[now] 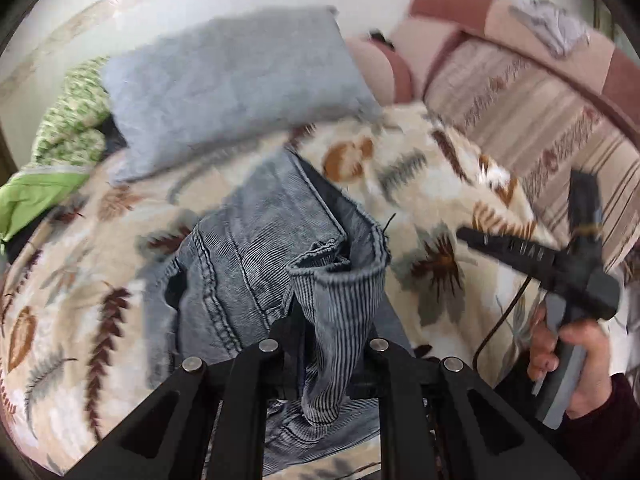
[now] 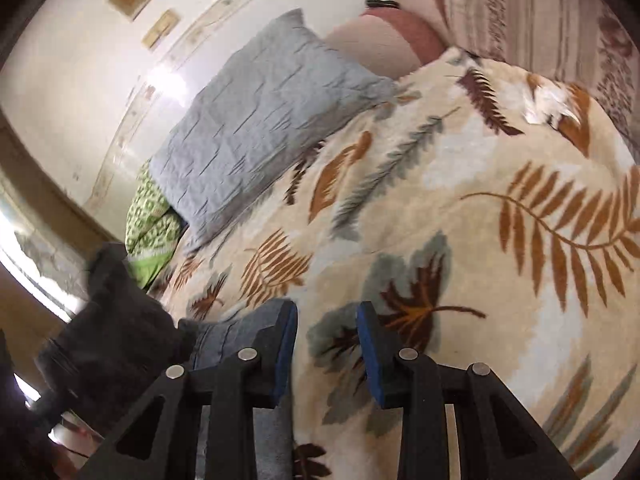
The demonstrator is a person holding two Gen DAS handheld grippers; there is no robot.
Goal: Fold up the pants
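Left wrist view: left gripper (image 1: 324, 354) fingers clamped tight on a bunched fold of the grey corduroy pants (image 1: 248, 264), the cloth rising between the finger bases at 6 o'clock; rest of the pants trails up toward centre frame, seam and hem edge showing, lying on the leaf-print blanket (image 1: 432, 184) on the bed. Right gripper (image 1: 532, 256) sits at 3 o'clock with a hand (image 1: 568, 360) on its handle, cable hanging below; whether it holds cloth can't be told from here. Grey pillow (image 1: 236, 92) at 11 o'clock, green patterned bedding (image 1: 72, 128) at 9, striped sofa cushions (image 1: 532, 104) at 2. Right wrist view: right gripper (image 2: 327, 344) fingers partly apart, blue pads (image 2: 370, 356) bare, nothing between them, only blanket (image 2: 480, 240) beneath; a bit of the grey pants (image 2: 228, 340) lies just outside the left finger at 7 o'clock, by a dark blurred mass I take for the other tool. Pillow (image 2: 260, 128) at 11 o'clock, green bedding (image 2: 150, 220) at 9. Judgement: a fold-over carry is under way with one corner gripped. Best to get the right fingers onto the matching edge, keep both corners level and taut, and lay the cloth flat. Most open blanket lies from 12 to 4 o'clock; pillow edge crowds the upper left, so keep the fold off it.
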